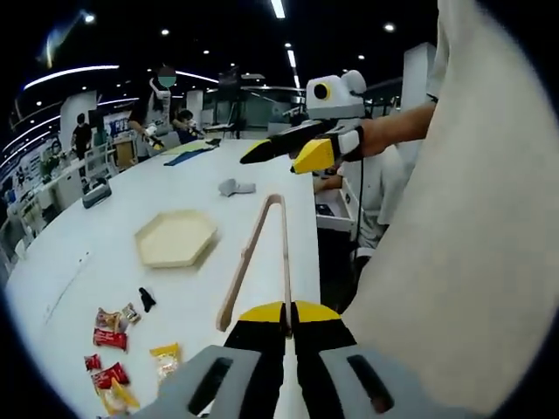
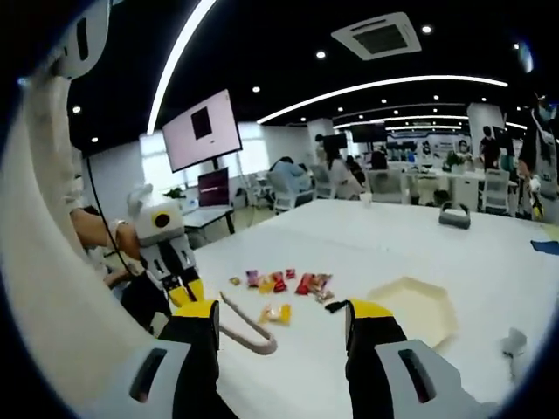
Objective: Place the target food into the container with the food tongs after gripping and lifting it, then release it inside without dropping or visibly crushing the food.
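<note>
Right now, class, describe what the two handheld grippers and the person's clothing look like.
The left gripper has grey bodies with slotted sides, black jaws and yellow tips. The right gripper matches it; seen from the left gripper view, it carries a white housing and a black cable hangs below. The person's garment is cream.

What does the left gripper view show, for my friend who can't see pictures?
The left gripper is shut on wooden food tongs that reach out over a white table. Beside the tongs lies an empty cream hexagonal tray, with wrapped snacks nearer the camera. The right gripper hangs above the table, open and holding nothing.
</note>
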A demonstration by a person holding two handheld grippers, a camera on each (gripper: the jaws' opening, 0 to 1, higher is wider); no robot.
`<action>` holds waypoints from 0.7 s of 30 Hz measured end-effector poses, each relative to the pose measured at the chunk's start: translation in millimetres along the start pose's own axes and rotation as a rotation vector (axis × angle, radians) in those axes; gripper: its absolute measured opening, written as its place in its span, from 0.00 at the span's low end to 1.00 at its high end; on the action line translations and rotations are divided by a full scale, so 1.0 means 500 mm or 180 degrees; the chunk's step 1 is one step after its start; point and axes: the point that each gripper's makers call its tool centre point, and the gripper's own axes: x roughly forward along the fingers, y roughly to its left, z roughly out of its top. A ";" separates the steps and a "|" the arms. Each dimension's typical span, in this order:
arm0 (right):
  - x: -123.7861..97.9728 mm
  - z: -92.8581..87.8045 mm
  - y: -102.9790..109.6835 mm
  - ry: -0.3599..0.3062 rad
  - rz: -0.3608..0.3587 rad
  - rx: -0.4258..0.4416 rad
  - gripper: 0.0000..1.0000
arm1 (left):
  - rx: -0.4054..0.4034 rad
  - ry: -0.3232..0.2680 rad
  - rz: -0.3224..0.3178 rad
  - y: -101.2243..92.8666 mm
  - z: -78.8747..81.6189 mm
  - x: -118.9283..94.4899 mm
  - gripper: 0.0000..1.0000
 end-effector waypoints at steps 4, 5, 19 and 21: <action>0.007 -0.005 0.013 0.0128 0.0157 -0.0202 0.55 | 0.0029 -0.0011 -0.0014 0.000 0.008 -0.010 0.00; 0.010 -0.006 0.017 0.0152 0.0194 -0.0227 0.55 | 0.0038 -0.0020 -0.0014 0.001 0.012 -0.013 0.00; 0.046 0.013 0.084 0.0403 0.0817 -0.0703 0.52 | 0.0149 -0.0085 -0.0075 -0.005 0.044 -0.026 0.00; 0.051 0.015 0.094 0.0445 0.0915 -0.0782 0.52 | 0.0158 -0.0095 -0.0079 -0.007 0.048 -0.027 0.00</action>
